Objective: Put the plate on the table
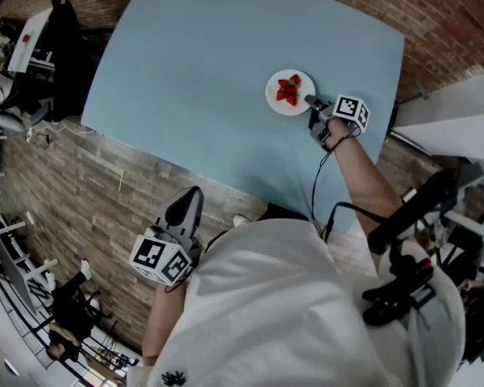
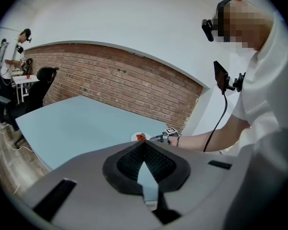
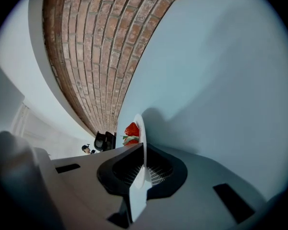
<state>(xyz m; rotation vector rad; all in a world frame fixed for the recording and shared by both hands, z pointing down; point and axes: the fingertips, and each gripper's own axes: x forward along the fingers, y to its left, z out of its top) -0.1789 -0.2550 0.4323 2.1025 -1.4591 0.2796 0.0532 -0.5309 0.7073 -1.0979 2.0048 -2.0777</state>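
Red brick wall [image 2: 120, 83]; wood-plank floor [image 1: 89, 184]; black office chair [image 2: 41, 85] beside white desk [image 2: 23, 79].

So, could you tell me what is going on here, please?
A person is holding a white plate with strawberries at the light blue table. The right gripper has its jaws shut on the plate's rim; whether the plate already rests on the table is unclear. The left gripper hangs off the table, jaws together and empty.

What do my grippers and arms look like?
The left gripper and right gripper are grey-bodied with black ribbed jaw pads. Each carries a white cube of black square markers. A thin black cable trails from the right wrist. The shirt is white and short-sleeved.
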